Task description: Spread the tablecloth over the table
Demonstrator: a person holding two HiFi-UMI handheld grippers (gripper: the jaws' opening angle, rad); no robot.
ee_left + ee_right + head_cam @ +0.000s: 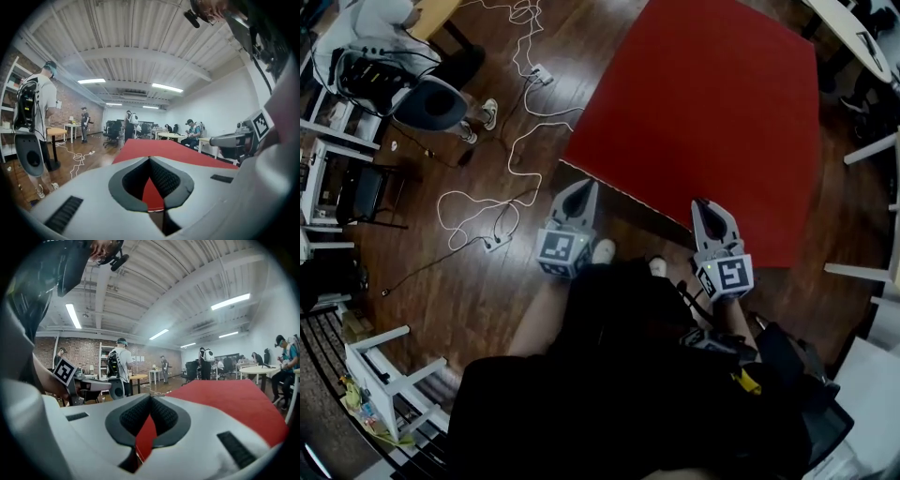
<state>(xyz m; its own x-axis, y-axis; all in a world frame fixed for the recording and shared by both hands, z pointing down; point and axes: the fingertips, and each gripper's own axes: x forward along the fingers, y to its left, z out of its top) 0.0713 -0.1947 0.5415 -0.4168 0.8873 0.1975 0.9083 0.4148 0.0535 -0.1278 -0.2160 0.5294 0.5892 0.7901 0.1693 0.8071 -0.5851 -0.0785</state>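
Your left claw (584, 187) is pinched tight on the near hem of the red tablecloth (703, 112); your right claw (711, 208) is clamped on the same hem, off to the left claw's right; in each gripper view a sliver of red sits squeezed between the pads, nothing else. The cloth runs out flat ahead of both claws, away from you; the bench under it is hidden, so you can't tell whether the cloth lies on it or hangs just above. Judged from that, spreading looks well on, with the near edge not yet let down.

What could go wrong:
- Each claw has only a thin bite of hem, so a sharp tug toward you would likely slip it out of one claw and drop that side.
- Pulling harder with one claw than the other would skew the cloth on the bench.
- Dragging it back too far would bare the side farthest from the claws.
- White cables (511, 141) loop over the floor (441, 309) left of the left claw, so a sidestep that way could catch your foot and jerk the cloth.
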